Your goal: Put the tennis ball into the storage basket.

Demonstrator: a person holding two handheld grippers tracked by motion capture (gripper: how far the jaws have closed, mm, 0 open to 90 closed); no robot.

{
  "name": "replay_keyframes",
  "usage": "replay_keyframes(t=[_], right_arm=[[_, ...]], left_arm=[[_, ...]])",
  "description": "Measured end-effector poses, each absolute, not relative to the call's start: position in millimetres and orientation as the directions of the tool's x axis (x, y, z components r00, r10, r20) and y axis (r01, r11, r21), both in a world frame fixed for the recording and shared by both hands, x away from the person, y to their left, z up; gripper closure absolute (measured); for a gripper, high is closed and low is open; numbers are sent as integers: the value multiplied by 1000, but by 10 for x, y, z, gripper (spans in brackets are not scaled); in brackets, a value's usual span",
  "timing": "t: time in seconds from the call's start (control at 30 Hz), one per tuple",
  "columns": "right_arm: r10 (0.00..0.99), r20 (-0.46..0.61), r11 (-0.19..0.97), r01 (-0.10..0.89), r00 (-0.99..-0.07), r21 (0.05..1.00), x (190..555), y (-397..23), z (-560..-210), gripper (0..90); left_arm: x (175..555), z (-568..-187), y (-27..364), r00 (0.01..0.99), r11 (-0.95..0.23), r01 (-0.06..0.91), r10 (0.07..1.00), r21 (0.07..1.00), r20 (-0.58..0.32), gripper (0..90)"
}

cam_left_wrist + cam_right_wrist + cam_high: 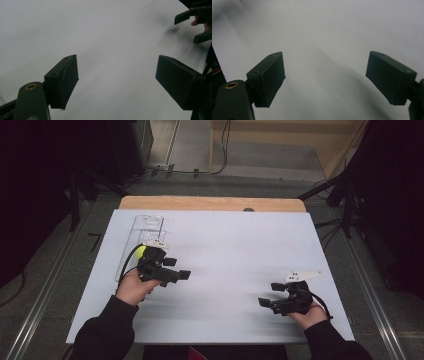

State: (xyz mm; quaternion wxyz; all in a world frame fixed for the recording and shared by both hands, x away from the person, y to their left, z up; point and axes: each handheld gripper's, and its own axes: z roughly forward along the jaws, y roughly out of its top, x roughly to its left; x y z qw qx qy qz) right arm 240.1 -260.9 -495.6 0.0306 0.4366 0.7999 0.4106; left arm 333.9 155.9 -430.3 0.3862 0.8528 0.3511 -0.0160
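While jaws gape empty, both hand-held grippers (177, 268) (270, 294) over white table (230, 250).

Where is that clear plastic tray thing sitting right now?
In the high view, the clear plastic tray lies flat at the far left of the white table, just beyond the left gripper, which hovers open near its closer end.

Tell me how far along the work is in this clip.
Nothing looks done yet. The left hand-held gripper and right hand-held gripper both hover over the white table with jaws open and nothing between them. The clear plastic tray lies at the far left of the table, beside the left hand, ungripped. In hand: nothing. Left: seemingly all the handling, probably starting with that tray.
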Motion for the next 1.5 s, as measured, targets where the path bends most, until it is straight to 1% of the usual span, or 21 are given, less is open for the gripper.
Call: replay_keyframes(t=[0.1, 0.2, 0.47, 0.63, 1.5], right_arm=[[724, 309, 282, 673, -617, 684, 2402, -2610, -4956, 138], [725, 310, 280, 674, -615, 683, 2401, -2610, -4955, 137], [727, 309, 279, 675, -613, 682, 2404, -2610, -4958, 137], [728, 309, 279, 676, -612, 682, 2403, -2614, -4957, 138], [729, 313, 272, 678, -608, 683, 2404, -2632, -4957, 137]], left_arm=[[3294, -4335, 1576, 752, -455, 606, 595, 653, -284, 189], [3248, -4356, 1594, 755, -447, 604, 586, 659, -294, 189], [3138, -4436, 1638, 770, -462, 579, 581, 672, -264, 189], [3081, -4477, 1680, 778, -457, 566, 571, 686, -262, 189], [2812, -4619, 1869, 794, -478, 540, 561, 693, -232, 199]])
